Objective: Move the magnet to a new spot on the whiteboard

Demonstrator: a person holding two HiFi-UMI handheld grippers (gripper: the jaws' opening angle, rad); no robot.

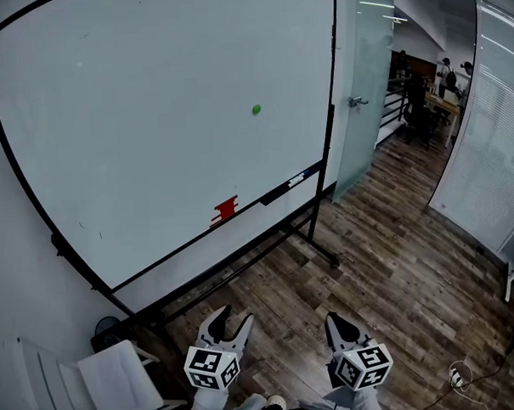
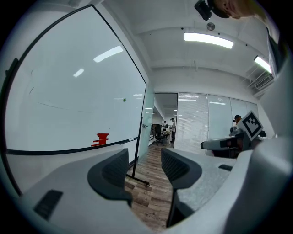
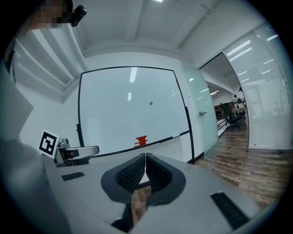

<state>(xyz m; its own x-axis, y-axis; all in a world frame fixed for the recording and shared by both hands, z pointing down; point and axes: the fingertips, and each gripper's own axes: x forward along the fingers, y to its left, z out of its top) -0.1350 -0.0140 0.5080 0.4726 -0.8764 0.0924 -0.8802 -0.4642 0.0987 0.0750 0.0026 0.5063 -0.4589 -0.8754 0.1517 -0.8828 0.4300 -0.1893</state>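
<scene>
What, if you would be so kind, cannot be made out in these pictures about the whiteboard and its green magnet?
The magnet: a tiny green dot in all three views; shape and thickness too small to tell.
The red object at the lower edge of the whiteboard: too small and blurred in every view to identify.
The whiteboard top edge: cut off by the head view's upper border.

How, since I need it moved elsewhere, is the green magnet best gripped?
Pinch the green magnet by its rim, jaws on opposite edges, coming head-on toward the whiteboard. It looks like a small round button flat against the board, so only its edge offers purchase.
</scene>
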